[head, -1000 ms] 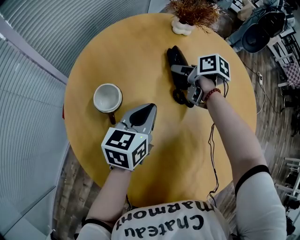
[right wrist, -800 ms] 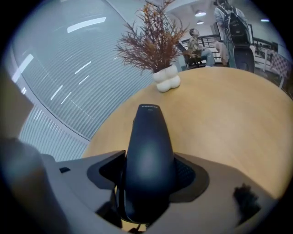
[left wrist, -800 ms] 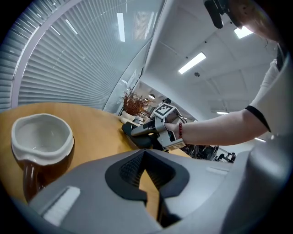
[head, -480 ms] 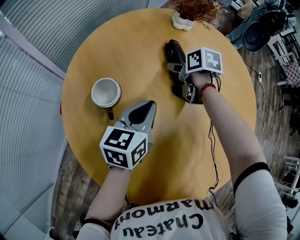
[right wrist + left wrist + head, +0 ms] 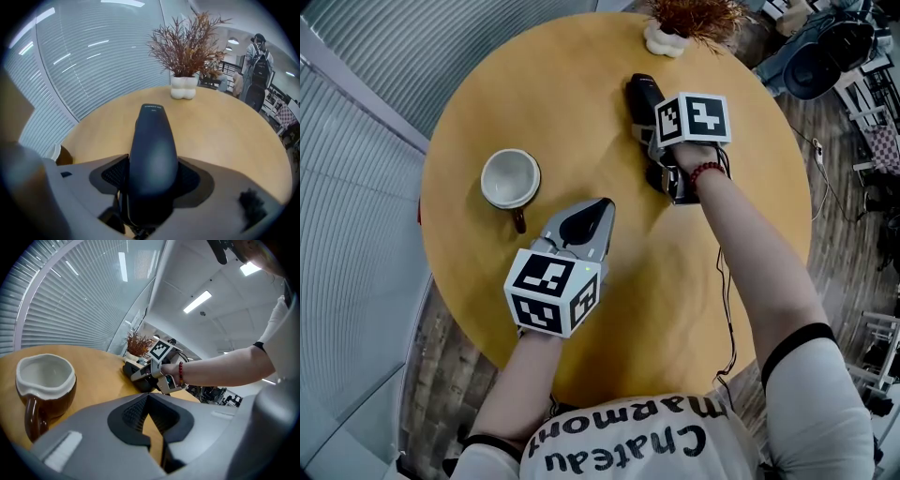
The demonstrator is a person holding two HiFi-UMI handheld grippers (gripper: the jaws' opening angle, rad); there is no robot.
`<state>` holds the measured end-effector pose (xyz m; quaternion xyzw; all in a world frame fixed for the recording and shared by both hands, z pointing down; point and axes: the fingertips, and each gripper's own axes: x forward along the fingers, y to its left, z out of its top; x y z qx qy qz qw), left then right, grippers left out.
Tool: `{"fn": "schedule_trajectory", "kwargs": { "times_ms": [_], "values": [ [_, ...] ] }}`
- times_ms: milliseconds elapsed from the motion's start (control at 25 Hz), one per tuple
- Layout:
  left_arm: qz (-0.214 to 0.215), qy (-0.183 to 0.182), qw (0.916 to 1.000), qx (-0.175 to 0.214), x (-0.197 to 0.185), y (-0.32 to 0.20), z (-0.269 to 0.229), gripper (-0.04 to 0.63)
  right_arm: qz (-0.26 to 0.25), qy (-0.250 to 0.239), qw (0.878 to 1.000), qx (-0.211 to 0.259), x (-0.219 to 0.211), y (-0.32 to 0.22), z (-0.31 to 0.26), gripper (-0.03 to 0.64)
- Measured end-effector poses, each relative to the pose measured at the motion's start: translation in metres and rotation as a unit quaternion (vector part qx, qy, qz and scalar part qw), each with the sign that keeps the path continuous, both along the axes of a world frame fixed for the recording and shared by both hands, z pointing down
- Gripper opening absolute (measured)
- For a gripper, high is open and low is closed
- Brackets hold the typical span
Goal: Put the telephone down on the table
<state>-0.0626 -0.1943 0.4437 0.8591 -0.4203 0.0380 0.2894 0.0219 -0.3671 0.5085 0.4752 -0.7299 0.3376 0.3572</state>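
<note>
Since a second ago, the right gripper (image 5: 651, 139) has been carrying the telephone (image 5: 641, 97) a bit closer to the plant pot (image 5: 664, 43), and its marker cube has been turning. The left gripper (image 5: 598, 214) has hardly been moving.

The right gripper's jaws are squeezing the telephone on both sides, near its back end. In the right gripper view, the telephone (image 5: 153, 145) is sticking straight out from the right gripper (image 5: 153, 180). Its long body is pointing right at the plant pot (image 5: 183, 88). Its front end is stopping short of the pot, with bare table (image 5: 544, 84) lying between them.

The telephone is sitting low over the table on the near side of the pot. It is hard to tell if it is touching the wood yet. So the move ahead is probably just straight down and then letting go.

The left gripper (image 5: 149, 414) is waiting much farther from the pot, beside the mug (image 5: 511, 178). Its jaws are meeting at the tips and holding nothing. The right gripper is the one doing the job.
</note>
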Motion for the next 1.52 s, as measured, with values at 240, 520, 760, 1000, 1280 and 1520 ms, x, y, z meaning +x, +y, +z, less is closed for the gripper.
{"fn": "schedule_trajectory", "kwargs": {
  "times_ms": [240,520,760,1000,1280,1520],
  "values": [
    [-0.005,0.000,1.0000,-0.003,0.004,-0.001,-0.002,0.006,-0.002,-0.020,1.000,0.005,-0.003,-0.002,0.000,0.314],
    [-0.007,-0.016,0.9998,-0.001,-0.001,0.004,0.001,0.006,-0.006,-0.006,1.000,0.023,-0.009,0.001,0.002,0.315],
    [-0.021,0.000,0.9994,0.026,-0.009,0.006,-0.007,0.006,0.005,-0.015,1.000,0.024,-0.014,0.003,0.008,0.316],
    [-0.030,0.006,0.9989,0.035,-0.013,0.007,-0.008,0.006,0.003,0.007,0.999,0.045,-0.013,0.003,0.011,0.316],
    [-0.047,-0.015,0.9984,0.027,-0.017,0.010,-0.002,0.006,-0.018,0.036,0.994,0.104,-0.016,0.004,0.009,0.316],
    [-0.056,-0.023,0.9981,0.011,-0.019,0.012,0.001,0.007,-0.054,0.050,0.989,0.126,-0.017,0.006,-0.005,0.318]
  ]
}}
